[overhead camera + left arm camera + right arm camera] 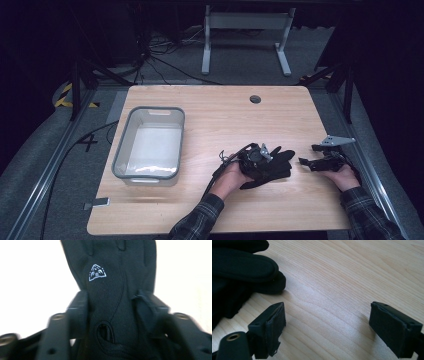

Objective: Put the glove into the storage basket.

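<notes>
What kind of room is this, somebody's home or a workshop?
Probably a lab or recording studio: a bare wooden table ringed by dark curtains, cables trailing over the carpet, and hazard tape on the floor.

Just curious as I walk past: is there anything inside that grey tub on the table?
The grey tub looks empty: its pale floor shows bare, with a glare streak near the front. The strip just behind its near wall is hidden.
</notes>
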Available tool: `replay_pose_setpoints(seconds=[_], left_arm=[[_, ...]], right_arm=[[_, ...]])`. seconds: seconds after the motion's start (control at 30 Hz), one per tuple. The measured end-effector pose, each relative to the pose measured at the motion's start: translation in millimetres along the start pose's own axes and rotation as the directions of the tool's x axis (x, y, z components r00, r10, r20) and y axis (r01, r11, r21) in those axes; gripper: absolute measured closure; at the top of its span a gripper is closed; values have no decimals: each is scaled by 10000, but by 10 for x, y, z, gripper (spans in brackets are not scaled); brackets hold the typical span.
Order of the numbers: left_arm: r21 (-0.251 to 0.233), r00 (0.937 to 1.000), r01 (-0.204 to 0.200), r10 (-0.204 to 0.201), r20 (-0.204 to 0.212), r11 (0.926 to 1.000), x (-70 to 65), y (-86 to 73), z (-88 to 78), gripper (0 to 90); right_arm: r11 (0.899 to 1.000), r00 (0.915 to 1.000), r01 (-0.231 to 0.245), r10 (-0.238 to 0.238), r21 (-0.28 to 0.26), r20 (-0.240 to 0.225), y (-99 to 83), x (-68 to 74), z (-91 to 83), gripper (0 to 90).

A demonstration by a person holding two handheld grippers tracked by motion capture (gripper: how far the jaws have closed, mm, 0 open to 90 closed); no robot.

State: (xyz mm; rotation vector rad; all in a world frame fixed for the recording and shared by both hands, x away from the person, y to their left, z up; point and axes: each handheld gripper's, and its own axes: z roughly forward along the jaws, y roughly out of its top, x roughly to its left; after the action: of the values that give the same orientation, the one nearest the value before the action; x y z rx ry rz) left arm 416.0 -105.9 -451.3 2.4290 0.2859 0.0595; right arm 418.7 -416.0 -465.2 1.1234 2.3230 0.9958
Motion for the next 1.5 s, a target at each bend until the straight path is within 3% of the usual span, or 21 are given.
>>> replay_pose_setpoints(seconds=[0.13, 0.33, 0.6, 0.87, 1.2, 1.37, 1.4, 1.47, 1.5], left_arm=[[9, 9998, 112, -112, 189, 9999, 4, 6, -14, 651], [98, 9967, 779, -781, 219, 9969, -5, 43, -72, 673], [-107, 9917, 1286, -1285, 30, 9916, 5, 72, -348, 671], [-363, 9810, 1840, -1858, -559, 9823, 102, 19, -787, 668], [-747, 9634, 2346, -2421, -1150, 9692, 238, -135, -1228, 663], [-1097, 9457, 2737, -2882, -1506, 9555, 315, -286, -1489, 663], [-1170, 9385, 2838, -3007, -1697, 9517, 341, -350, -1581, 663], [-1245, 9318, 2950, -3141, -1820, 9474, 368, -415, -1675, 663], [-1245, 9318, 2950, -3141, -1820, 9474, 368, -415, -1675, 663]], right_arm=[[10000, 10000, -5, 5, 0, -1, 0, 0, 0, 145], [10000, 10000, -3, 3, -1, -3, 1, -1, 0, 145], [10000, 10000, -4, 4, 1, -8, 1, -1, 0, 145], [10000, 10000, -4, 4, 0, -7, 1, -1, 0, 145], [10000, 10000, -8, 8, 1, -9, 1, -1, 0, 145], [10000, 10000, -13, 13, -1, 1, 1, 0, 1, 145], [10000, 10000, -15, 15, 1, 1, 1, 0, 1, 145], [10000, 10000, -13, 13, 0, 1, 1, 0, 1, 145], [10000, 10000, -13, 13, 0, 1, 1, 0, 1, 145]])
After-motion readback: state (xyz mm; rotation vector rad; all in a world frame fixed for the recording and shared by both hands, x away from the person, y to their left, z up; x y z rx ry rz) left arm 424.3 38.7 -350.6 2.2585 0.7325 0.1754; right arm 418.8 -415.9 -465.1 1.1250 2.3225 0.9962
